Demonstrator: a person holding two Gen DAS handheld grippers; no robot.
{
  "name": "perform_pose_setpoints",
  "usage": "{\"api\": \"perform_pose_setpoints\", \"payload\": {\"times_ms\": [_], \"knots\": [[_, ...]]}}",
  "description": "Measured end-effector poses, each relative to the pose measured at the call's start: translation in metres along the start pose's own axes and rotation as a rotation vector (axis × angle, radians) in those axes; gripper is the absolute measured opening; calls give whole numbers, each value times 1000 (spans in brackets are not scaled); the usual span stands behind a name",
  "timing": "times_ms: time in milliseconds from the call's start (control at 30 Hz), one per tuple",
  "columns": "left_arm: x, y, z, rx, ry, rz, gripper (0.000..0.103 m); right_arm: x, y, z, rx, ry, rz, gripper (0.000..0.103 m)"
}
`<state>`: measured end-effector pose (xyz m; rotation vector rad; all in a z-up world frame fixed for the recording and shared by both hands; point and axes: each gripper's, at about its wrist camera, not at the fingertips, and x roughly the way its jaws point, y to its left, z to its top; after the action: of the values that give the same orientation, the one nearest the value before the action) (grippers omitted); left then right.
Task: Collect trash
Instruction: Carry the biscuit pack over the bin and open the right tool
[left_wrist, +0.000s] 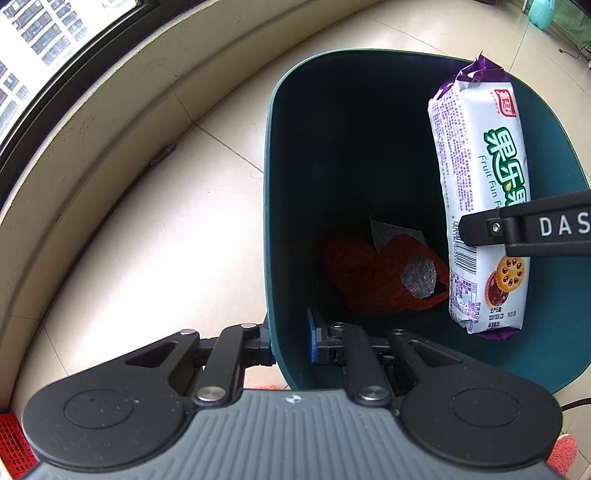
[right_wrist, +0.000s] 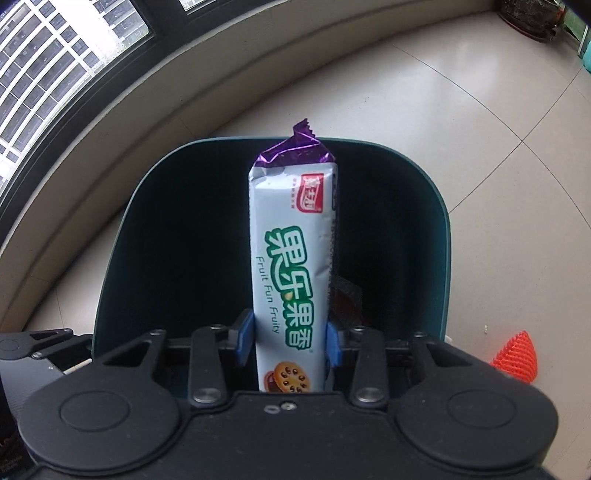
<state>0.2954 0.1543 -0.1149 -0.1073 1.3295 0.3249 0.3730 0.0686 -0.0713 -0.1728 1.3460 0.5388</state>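
Right gripper (right_wrist: 288, 339) clamps the biscuit pack (right_wrist: 291, 258), hiding its lower end; left gripper (left_wrist: 291, 343) pinches the bin's rim (left_wrist: 267, 221).

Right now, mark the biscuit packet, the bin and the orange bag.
biscuit packet (right_wrist: 291, 258): right wrist view, green lettering.
bin (left_wrist: 554, 332): left wrist view, inner wall.
orange bag (left_wrist: 369, 280): left wrist view, crumpled middle.

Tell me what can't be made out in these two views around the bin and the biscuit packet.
- Bin floor: dark in the left wrist view, partly under an orange bag.
- Biscuit packet lower end: right wrist view, behind the right claw.
- Orange mesh item: right wrist view, partly behind that claw's body.
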Motion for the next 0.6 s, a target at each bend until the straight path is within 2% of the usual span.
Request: {"api": "perform_pose_setpoints", "payload": {"times_ms": [300, 600], "knots": [[-3, -1, 0, 5, -8, -5, 15, 49, 2, 3, 32, 78, -37, 38], [-2, 1, -1, 7, -11, -3, 15, 60, 2, 10, 45, 78, -45, 43]]}}
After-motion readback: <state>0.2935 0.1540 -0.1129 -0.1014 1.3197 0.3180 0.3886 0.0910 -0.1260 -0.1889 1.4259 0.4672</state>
